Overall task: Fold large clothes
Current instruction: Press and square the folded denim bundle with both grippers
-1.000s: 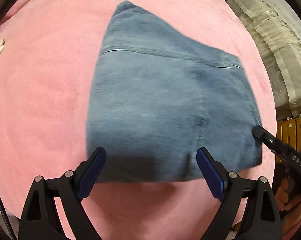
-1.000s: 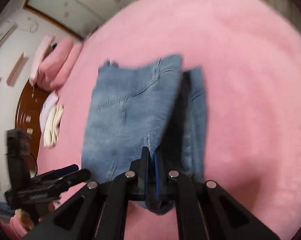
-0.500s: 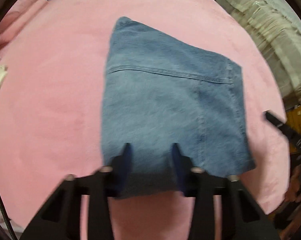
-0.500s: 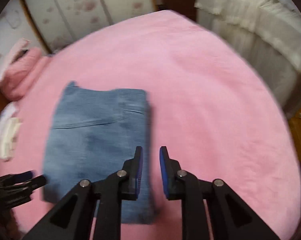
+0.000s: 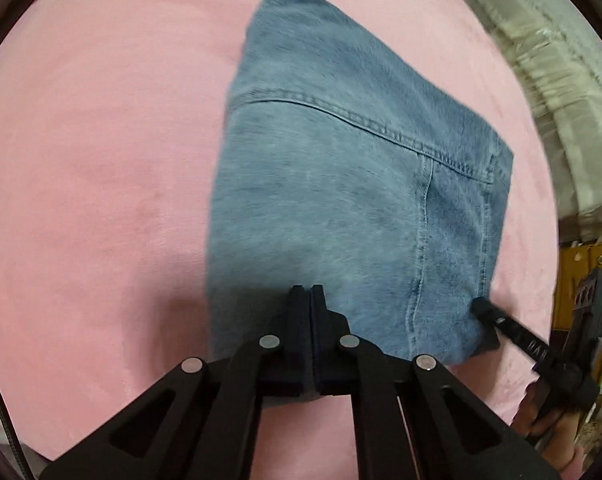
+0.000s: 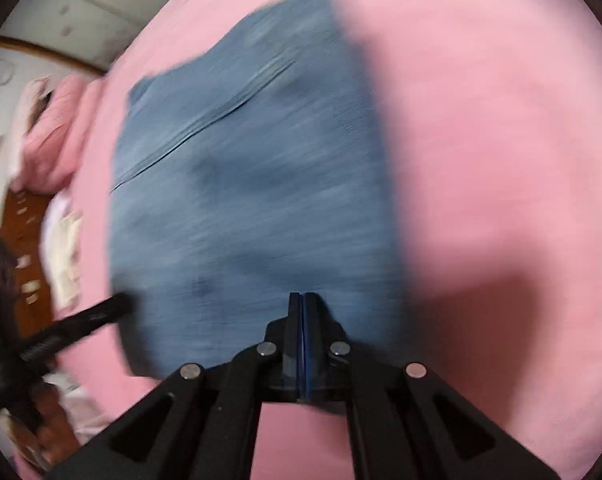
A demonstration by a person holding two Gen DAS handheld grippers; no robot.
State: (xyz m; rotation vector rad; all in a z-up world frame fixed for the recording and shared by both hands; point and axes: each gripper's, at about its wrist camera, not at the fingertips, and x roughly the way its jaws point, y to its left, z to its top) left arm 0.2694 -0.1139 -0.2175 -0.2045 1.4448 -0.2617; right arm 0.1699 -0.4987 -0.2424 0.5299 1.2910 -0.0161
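Jeans (image 5: 353,208), folded into a compact blue rectangle, lie flat near the middle of a pink bed (image 5: 101,200). Both grippers point down at the near edge of the bundle. The left gripper (image 5: 311,292) has its jaws pressed together over the near hem, and whether denim is pinched between them cannot be told. The right gripper (image 6: 302,298), seen through heavy blur, is likewise fully closed at the near edge, toward the bundle's right corner; it looks to be pressing on the cloth, not holding it. Judged from here, the risk is a closed tip dragging the top layer and skewing the stacked edges, or catching only one layer and peeling the fold open if lifted. The far corner by the waistband seam (image 5: 341,114) already sits slightly raised. Room is generous: bare pink cover lies on all sides of the jeans, widest to the left and far side. White bedding (image 5: 549,80) and wooden furniture (image 5: 581,272) crowd the right edge, beyond the bed.
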